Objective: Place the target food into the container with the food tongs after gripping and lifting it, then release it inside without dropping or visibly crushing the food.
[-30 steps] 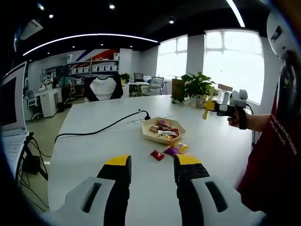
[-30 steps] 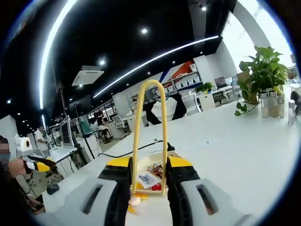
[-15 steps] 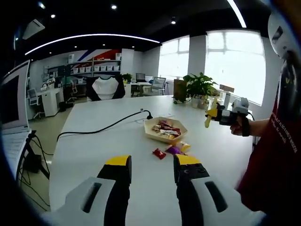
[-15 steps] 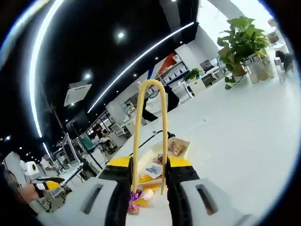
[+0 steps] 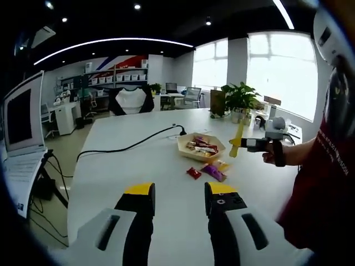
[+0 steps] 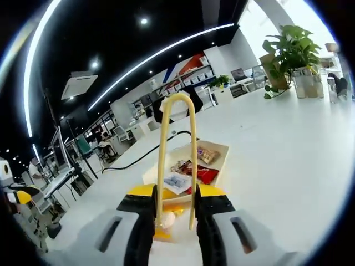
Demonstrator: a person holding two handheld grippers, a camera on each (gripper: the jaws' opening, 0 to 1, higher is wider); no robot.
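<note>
Food tongs [image 6: 176,160], one pair, yellow, clamped between the jaws of the right gripper [image 6: 176,221], looped end pointing away from the camera; seen also in the left gripper view [image 5: 237,139], held over the table near the container. Container [image 5: 201,147], one, shallow and pale, sat on the white table [image 5: 122,166], loaded with several wrapped snacks; exact count hard to make out. Loose wrapped snacks beside it: red one [image 5: 193,173], purple one [image 5: 214,172], yellow one [image 5: 223,165] partly covered. In the right gripper view, tong tips hidden between the jaws, pale snack [image 6: 166,219] there blurred, contact not determinable. Left gripper [image 5: 179,204], jaws parted, nothing held, above bare tabletop. Black cable [image 5: 130,145], one, ran across the table. Potted plant [image 5: 239,98], one.
</note>
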